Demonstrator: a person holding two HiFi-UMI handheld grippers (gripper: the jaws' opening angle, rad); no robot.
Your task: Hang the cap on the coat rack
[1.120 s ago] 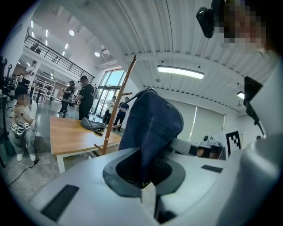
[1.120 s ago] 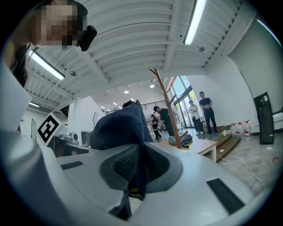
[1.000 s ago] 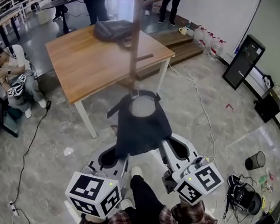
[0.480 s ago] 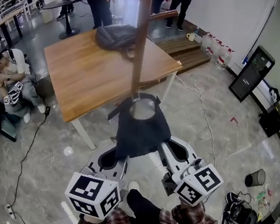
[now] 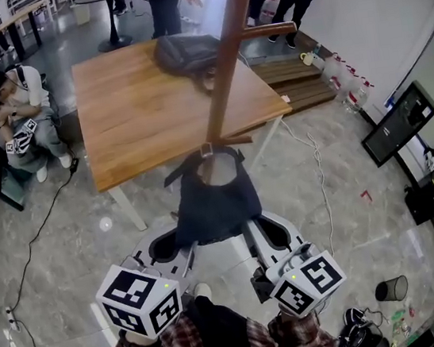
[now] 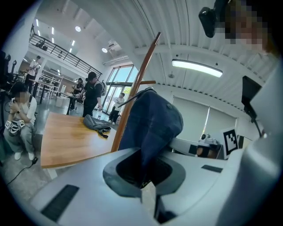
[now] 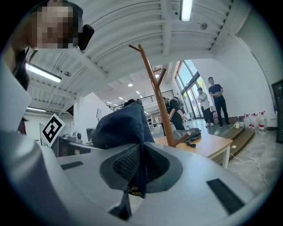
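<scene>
Cap (image 5: 214, 197) has moved up close to the coat rack (image 5: 226, 63) pole since a second ago. Left gripper (image 5: 181, 246) and right gripper (image 5: 250, 236) each pinch its edge, so hooking seems next.

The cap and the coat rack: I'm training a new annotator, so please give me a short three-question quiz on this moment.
1. True or false: the left gripper alone holds the cap.
2. What lies on the wooden table? A. a grey backpack B. a laptop C. a stack of plates
3. Fill the gap: from the person, the coat rack stands ___ than the cap (nearer or farther).

Key: 1. False; the right gripper pinches the cap too. 2. A. 3. Farther.
</scene>
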